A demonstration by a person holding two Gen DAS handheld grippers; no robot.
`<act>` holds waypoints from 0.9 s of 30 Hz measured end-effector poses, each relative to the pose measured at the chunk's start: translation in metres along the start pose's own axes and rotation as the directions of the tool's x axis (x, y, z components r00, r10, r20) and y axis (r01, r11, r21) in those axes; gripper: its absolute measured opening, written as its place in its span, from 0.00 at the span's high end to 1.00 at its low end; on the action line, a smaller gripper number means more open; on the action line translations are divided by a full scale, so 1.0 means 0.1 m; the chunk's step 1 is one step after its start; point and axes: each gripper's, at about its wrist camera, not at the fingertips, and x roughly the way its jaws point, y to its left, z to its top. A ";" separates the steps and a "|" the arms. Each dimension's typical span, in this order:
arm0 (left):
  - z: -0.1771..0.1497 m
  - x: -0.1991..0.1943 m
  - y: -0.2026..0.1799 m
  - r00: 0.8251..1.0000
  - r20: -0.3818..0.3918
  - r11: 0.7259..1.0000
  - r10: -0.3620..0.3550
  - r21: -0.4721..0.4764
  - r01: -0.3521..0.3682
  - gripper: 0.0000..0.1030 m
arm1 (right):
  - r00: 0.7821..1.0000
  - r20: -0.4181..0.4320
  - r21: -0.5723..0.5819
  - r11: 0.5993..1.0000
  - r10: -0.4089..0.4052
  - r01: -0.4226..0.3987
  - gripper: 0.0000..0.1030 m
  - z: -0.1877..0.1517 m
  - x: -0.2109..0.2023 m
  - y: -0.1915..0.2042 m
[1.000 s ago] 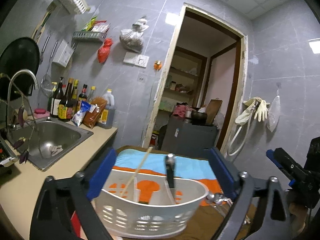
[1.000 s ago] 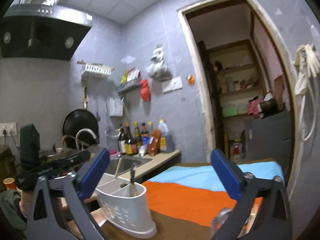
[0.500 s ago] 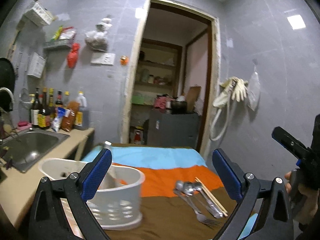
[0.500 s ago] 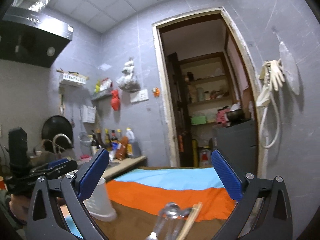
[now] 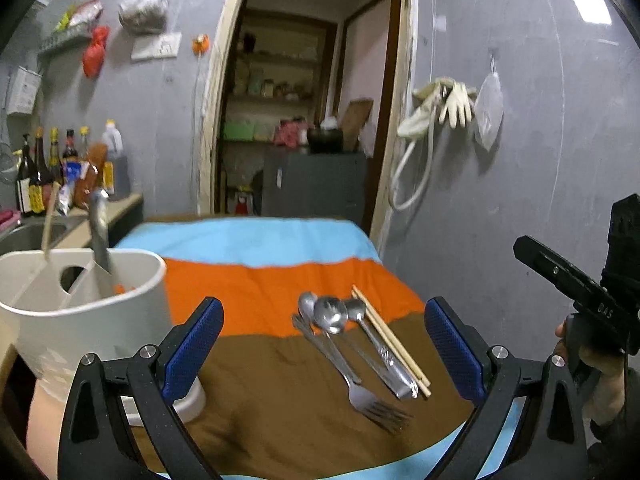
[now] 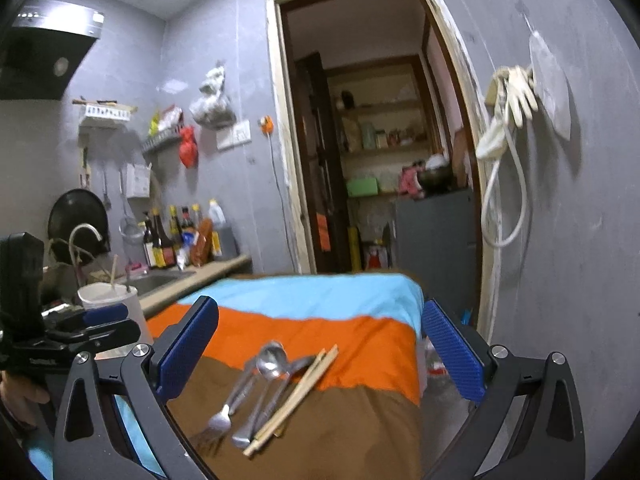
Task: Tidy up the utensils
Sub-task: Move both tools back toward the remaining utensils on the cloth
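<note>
**Trainee:** How far along is the sorting?

**Instructor:** Judge it as partly done. The white holder [image 5: 80,300] already carries a metal utensil [image 5: 100,240] and a wooden stick [image 5: 49,220], each standing in its own compartment. Left to sort: a bundle on the striped cloth [image 5: 260,288], made up of a fork [image 5: 352,384], three spoons [image 5: 330,316] and a pair of chopsticks [image 5: 390,340]. They lie side by side, touching, handles toward you in the left view.

**Trainee:** What are the claws doing?

**Instructor:** Your left claw [image 5: 320,344] has its fingers wide apart and holds nothing. Your right claw [image 6: 320,350] is likewise spread and empty. Both frame the bundle; neither touches it.

**Trainee:** Where are the edges?

**Instructor:** Note three. The bundle lies near the right edge of the cloth, where the covered surface drops off toward the grey wall [image 6: 580,260]. The holder stands at the left edge, just beside the kitchen worktop [image 6: 192,280] and its sink [image 5: 32,234]. In the left view the holder's base sits close behind the left claw's left finger [image 5: 192,344].

**Trainee:** And open room?

**Instructor:** The brown and orange bands between holder and bundle are bare. Expect that to be your clear carrying lane. Approach the bundle from above; the packed utensils leave little gap for a finger between them.
</note>
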 end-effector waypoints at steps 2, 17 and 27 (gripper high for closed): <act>-0.03 0.10 -0.01 1.000 -0.031 1.000 0.002 0.000 -0.002 0.05 | 0.999 -0.034 -0.003 1.000 -0.002 0.002 0.06 -0.04 0.07 -0.02; -0.16 0.85 0.24 0.932 -0.352 0.991 -0.082 -0.132 0.037 0.54 | 0.945 -0.325 0.003 1.000 0.029 -0.030 0.48 -0.31 0.68 -0.06; -0.17 1.19 0.35 0.876 -0.472 0.987 -0.096 -0.161 0.022 0.72 | 0.900 -0.436 0.007 1.000 0.027 -0.027 0.53 -0.37 0.91 -0.10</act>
